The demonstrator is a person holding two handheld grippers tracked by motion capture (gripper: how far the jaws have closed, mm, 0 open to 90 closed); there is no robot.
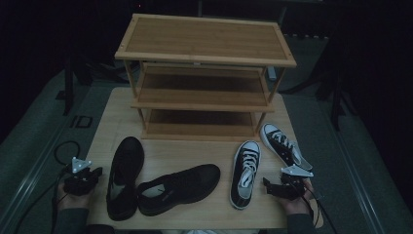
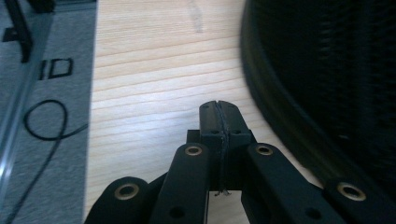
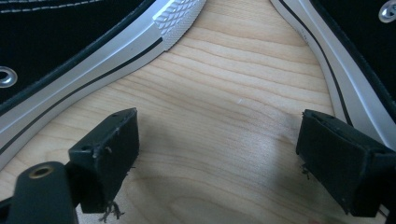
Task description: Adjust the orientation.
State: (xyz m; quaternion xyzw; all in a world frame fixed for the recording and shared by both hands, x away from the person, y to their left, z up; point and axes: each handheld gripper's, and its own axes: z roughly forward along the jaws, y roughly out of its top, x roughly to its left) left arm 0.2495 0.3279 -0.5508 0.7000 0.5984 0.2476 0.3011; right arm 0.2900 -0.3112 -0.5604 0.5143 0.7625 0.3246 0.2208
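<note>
Left gripper [image 2: 218, 106] fingers pressed together, empty, beside plain black low shoe [image 2: 322, 70], right gripper [image 3: 219, 154] fingers spread wide over pale wooden bench [image 3: 224, 93], between two black-and-white canvas sneakers [image 3: 70, 56].

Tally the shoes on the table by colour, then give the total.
All-black shoes: 2
Black-and-white sneakers: 2
Total: 4
</note>
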